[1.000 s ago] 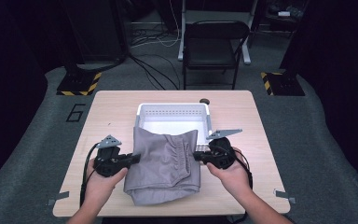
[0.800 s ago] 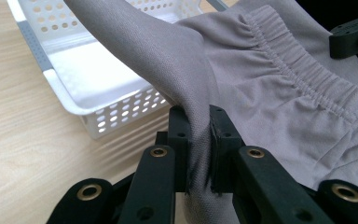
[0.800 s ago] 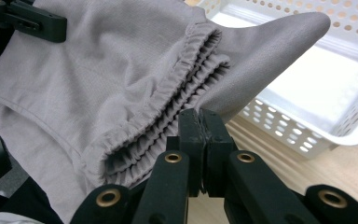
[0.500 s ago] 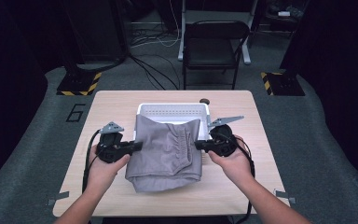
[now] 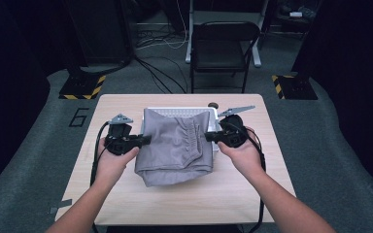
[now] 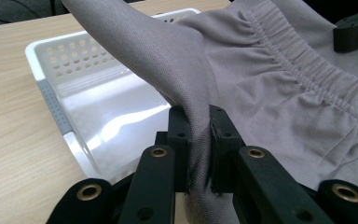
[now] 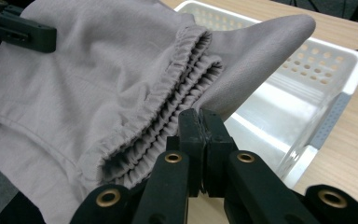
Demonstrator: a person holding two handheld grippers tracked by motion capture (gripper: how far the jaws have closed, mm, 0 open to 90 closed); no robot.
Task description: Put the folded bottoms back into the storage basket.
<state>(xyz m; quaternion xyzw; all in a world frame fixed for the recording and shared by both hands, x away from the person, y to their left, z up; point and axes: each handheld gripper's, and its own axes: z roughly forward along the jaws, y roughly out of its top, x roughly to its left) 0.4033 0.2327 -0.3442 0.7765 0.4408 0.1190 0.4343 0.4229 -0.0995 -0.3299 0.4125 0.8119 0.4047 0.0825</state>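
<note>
Grey shorts, clamped by both grippers' closed jaws, hang over the empty white basket.

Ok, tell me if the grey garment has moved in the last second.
Yes. The grey garment, pinched by the left claw and right claw, has travelled away from the person, now covering most of the white bin on the table.

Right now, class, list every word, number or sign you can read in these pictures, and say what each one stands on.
"6" – a dark numeral on the grey floor, left of the wooden table.
Yellow-and-black hazard stripes, no words, edge dark floor plates either side.
No readable text on the grey shorts, white basket or either gripper.
</note>
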